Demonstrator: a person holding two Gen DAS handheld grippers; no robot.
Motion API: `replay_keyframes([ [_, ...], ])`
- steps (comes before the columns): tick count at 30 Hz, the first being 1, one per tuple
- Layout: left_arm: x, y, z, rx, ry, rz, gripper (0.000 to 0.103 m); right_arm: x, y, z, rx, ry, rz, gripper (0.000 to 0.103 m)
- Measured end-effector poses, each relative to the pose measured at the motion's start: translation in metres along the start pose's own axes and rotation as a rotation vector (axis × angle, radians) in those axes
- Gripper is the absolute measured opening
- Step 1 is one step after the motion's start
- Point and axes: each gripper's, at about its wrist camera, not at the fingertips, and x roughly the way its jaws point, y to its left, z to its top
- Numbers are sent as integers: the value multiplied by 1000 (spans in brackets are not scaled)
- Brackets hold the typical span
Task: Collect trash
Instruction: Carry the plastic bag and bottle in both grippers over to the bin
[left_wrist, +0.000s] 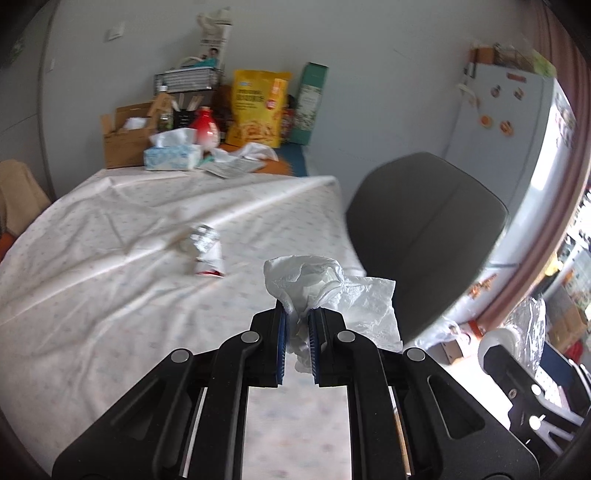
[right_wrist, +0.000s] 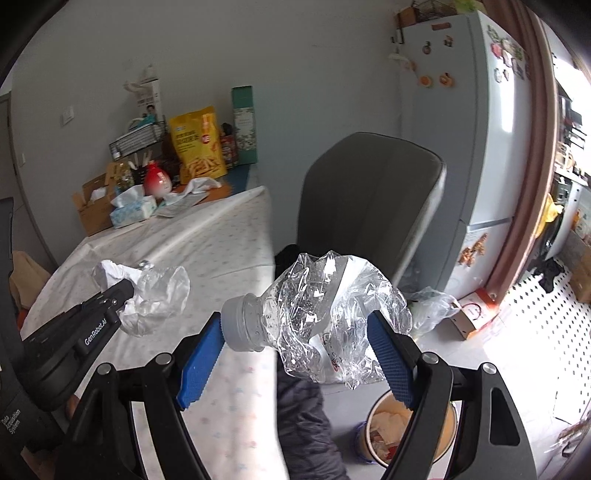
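Observation:
My left gripper (left_wrist: 297, 317) is shut on a crumpled white tissue (left_wrist: 314, 284) and holds it above the table's right edge. It also shows in the right wrist view (right_wrist: 127, 299) with the tissue (right_wrist: 155, 295). My right gripper (right_wrist: 295, 343) is shut on a crushed clear plastic bottle (right_wrist: 325, 325) with a white cap, held beyond the table edge above the floor. A crumpled silver and red wrapper (left_wrist: 205, 251) lies on the tablecloth (left_wrist: 110, 258). A round bin (right_wrist: 406, 435) with paper trash stands on the floor below the right gripper.
A grey chair (right_wrist: 369, 199) stands by the table's right side. At the table's far end are a tissue box (left_wrist: 171, 155), cardboard box (left_wrist: 123, 142), red bottle (left_wrist: 205, 127) and yellow snack bag (left_wrist: 258, 107). A fridge (right_wrist: 461, 129) stands at right.

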Motion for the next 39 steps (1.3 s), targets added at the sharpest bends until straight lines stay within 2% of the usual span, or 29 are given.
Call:
replay_keyframes([
  [16,33,-125,-31,168,80,-117,11,9,-126,-22,159,39,-140,77],
  [32,72,-210,-69,315,191,-217,11,28,-218,-63,309,102,-275,77],
  [39,84,-234,-83,359,225,-232,11,40,-240,-69,356,124,-277,78],
])
